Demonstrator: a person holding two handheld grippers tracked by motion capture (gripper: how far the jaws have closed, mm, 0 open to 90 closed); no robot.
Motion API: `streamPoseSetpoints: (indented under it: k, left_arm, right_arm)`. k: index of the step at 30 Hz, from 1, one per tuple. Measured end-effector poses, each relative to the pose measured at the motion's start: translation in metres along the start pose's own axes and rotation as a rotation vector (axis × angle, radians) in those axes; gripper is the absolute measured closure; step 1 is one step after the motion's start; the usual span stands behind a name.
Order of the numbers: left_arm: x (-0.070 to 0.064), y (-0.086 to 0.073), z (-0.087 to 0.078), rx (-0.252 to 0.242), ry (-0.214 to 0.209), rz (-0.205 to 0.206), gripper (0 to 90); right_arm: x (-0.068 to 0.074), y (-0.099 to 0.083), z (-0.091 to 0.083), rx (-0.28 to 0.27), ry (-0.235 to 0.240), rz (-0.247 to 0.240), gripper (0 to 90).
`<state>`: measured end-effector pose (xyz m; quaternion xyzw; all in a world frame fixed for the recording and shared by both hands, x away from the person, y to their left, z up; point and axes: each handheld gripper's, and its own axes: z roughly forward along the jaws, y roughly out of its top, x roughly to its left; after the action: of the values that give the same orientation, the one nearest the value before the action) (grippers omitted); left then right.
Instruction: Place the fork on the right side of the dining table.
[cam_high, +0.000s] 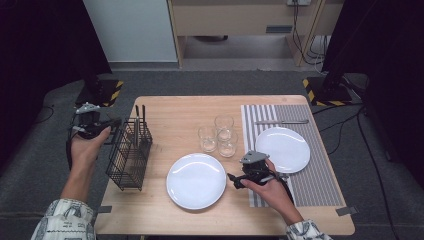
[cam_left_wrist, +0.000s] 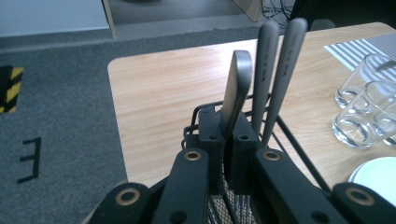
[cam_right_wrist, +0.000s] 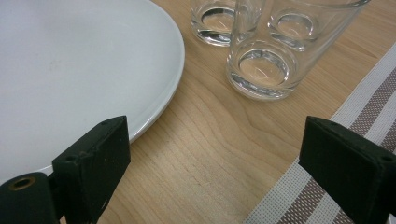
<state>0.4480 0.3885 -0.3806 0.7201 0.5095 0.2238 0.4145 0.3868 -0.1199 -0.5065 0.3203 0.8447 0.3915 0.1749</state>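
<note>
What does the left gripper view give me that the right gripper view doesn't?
Left gripper view alone: the left gripper shut on a flat cutlery handle in the black wire basket, two more handles behind it, and the grey carpet.
Right gripper view alone: the right gripper open above bare wood between plate and mat.
Both: the glasses, the white plate, the striped placemat, the wooden table.

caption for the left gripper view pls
Left gripper shut on a cutlery handle standing in the wire basket.
</note>
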Motion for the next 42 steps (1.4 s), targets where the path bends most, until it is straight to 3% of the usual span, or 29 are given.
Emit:
streamPoseSetpoints:
  k: [15,31,36,42]
  left_arm:
    - [-0.012,0.014,-0.011,-0.025,-0.018,0.074,86.7]
    - [-0.015,0.025,-0.024,-0.037,-0.06,0.115,86.7]
    - [-0.018,0.032,-0.029,-0.021,-0.048,0.147,86.8]
    - [-0.019,0.038,-0.031,-0.009,-0.079,0.164,86.8]
  right_arm:
    - [-0.003,0.0,-0.004,-0.009,-0.01,0.007,8.8]
    - [-0.007,0.0,-0.008,-0.025,-0.001,0.015,8.2]
    - [-0.007,0.001,-0.009,-0.026,-0.001,0.009,8.3]
    - [-0.008,0.001,-0.012,-0.04,-0.02,0.007,10.7]
